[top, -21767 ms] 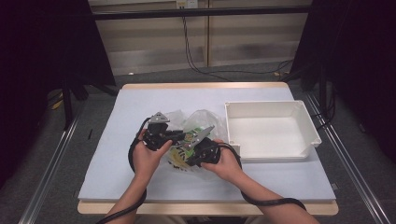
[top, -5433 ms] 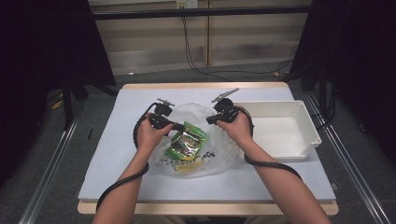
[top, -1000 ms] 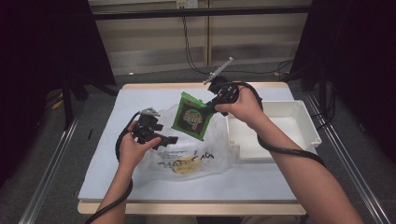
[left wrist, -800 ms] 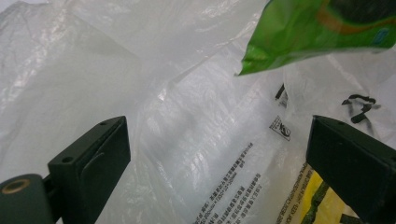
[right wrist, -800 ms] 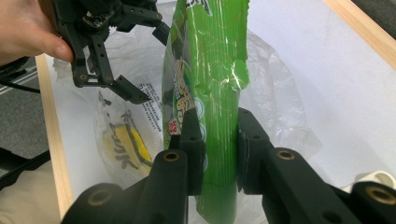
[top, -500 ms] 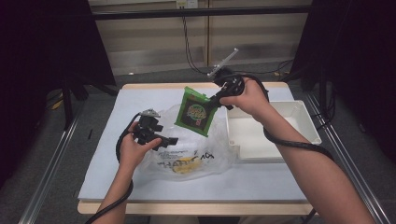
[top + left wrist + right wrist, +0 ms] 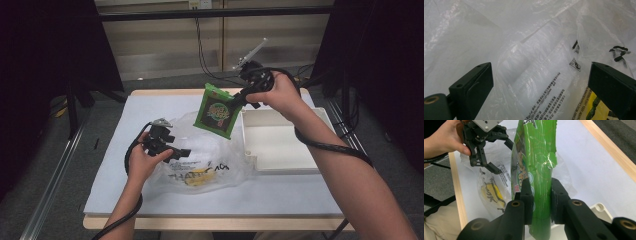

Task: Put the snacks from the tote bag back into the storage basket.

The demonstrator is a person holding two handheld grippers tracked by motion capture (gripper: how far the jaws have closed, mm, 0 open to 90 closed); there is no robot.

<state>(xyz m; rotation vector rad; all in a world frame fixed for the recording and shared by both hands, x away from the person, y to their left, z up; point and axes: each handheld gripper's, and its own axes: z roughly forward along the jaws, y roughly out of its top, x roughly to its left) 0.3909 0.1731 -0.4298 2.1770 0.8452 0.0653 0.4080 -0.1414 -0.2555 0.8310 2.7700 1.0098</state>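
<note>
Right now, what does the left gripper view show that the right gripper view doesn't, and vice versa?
Left gripper view alone: the left gripper's own black jaws wide apart over the crinkled clear plastic bag, with the fine black print on the film readable up close.

Right gripper view alone: the right gripper clamped on the green foil snack packet, the white rectangular tray's corner, the table's wooden edge.

Shared: the plastic bag and the yellow packet inside it.
</note>
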